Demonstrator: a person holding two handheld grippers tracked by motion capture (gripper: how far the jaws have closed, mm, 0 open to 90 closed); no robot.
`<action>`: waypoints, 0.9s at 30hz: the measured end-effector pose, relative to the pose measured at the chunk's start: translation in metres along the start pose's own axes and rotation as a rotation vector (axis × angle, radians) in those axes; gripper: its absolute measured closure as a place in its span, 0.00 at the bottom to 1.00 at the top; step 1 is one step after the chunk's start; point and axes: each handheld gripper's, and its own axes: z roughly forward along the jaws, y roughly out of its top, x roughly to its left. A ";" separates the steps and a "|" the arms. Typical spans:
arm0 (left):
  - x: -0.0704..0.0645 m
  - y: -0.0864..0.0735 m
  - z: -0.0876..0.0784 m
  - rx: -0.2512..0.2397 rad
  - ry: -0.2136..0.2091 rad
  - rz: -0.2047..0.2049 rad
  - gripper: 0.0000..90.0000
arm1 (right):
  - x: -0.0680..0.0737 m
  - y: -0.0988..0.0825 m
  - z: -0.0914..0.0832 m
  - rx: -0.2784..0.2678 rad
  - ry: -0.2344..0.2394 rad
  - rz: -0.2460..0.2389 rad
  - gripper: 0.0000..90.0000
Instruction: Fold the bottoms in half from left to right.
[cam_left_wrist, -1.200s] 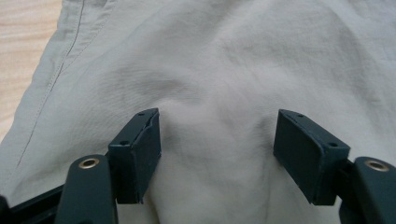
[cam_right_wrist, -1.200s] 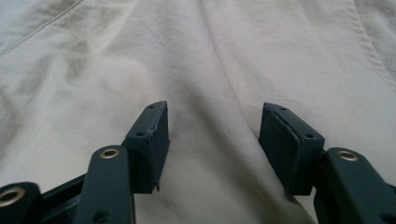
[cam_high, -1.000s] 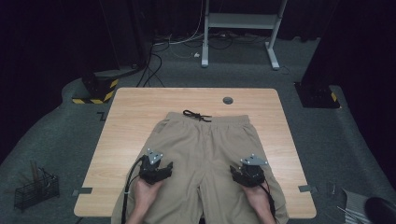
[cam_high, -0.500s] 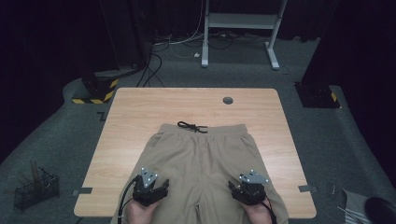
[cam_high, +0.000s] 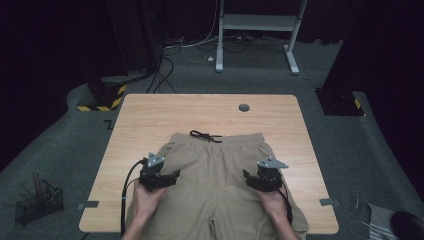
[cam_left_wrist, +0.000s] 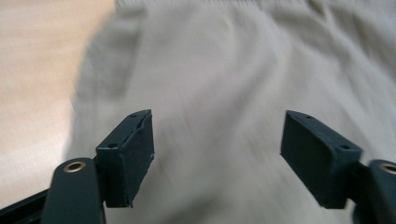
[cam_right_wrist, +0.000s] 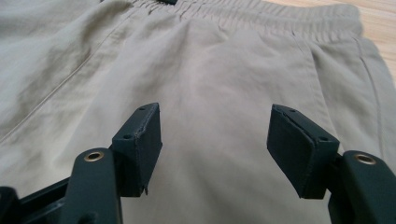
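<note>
Beyond the shorts, bare table to its far edge.

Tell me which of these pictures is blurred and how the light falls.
Left gripper view: the shorts are smeared by motion blur. Right gripper view: sharp, the waistband stitching reads clearly. High view: the table is lit, the surrounding floor falls into darkness.

A light wooden table with a round grey grommet near its far edge carries beige shorts lying flat, waistband and dark drawstring toward the far side, the legs reaching to the near edge.
</note>
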 end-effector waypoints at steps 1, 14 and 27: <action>0.004 0.005 0.003 0.005 0.006 0.008 0.30 | -0.001 0.003 0.003 0.003 0.004 -0.007 0.39; 0.039 0.039 0.037 0.009 -0.005 -0.064 0.31 | -0.007 0.005 0.036 0.060 0.014 -0.008 0.49; 0.050 0.043 0.081 0.109 -0.010 -0.059 0.45 | 0.001 -0.003 0.032 0.043 -0.015 -0.062 0.50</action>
